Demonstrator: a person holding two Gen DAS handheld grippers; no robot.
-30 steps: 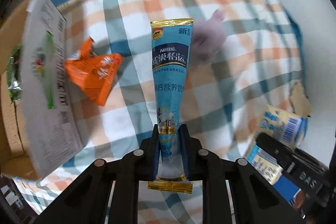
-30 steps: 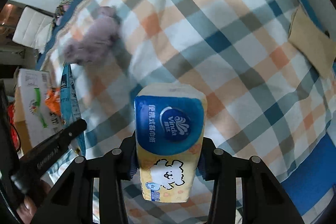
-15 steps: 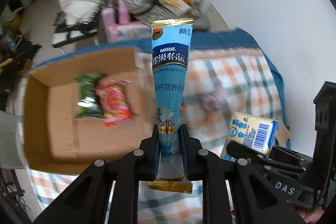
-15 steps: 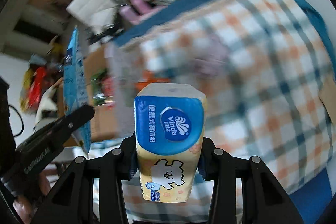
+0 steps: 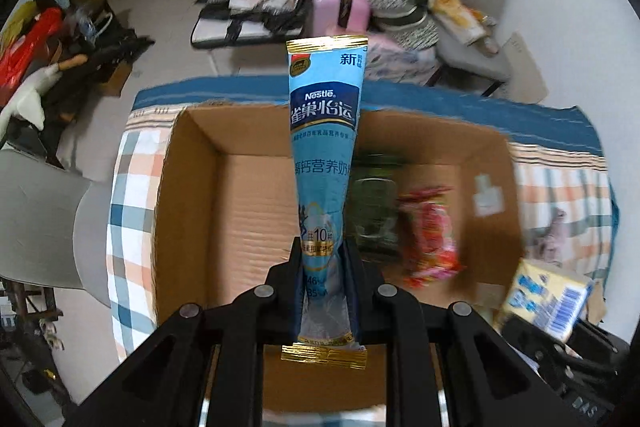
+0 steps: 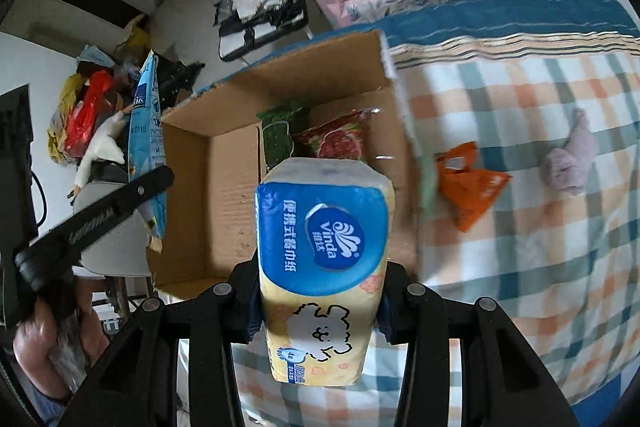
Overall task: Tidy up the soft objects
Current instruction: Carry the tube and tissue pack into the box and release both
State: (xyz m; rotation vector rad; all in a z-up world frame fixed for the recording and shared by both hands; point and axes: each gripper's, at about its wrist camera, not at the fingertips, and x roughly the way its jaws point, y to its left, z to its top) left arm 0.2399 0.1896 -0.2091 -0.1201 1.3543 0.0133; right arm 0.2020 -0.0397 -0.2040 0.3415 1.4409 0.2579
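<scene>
Both hands are loaded and poised over the cardboard box [image 5: 192,195], so the step in hand looks like the drop-off. The left gripper [image 5: 323,263] is clenched on the lower part of a tall blue milk-powder sachet [image 5: 324,147], which stands upright above the box's bare floor, toward the side away from the snacks. The right gripper [image 6: 320,279] is clamped on a pack of pocket tissues [image 6: 322,247], held at the near edge of the box, just short of the green snack packet [image 6: 278,135] and the red snack packet [image 6: 340,143] that already lie inside against the wall. Outside the box, on the checked bedspread [image 6: 540,287], an orange snack packet [image 6: 466,187] lies just beside the box wall and a small lilac plush toy [image 6: 568,163] farther out; these seem still to be sorted. The next move would call for lowering each item into the box's free floor and letting the jaws part, keeping the sachet from tipping over the rim and the tissues clear of the packets.
</scene>
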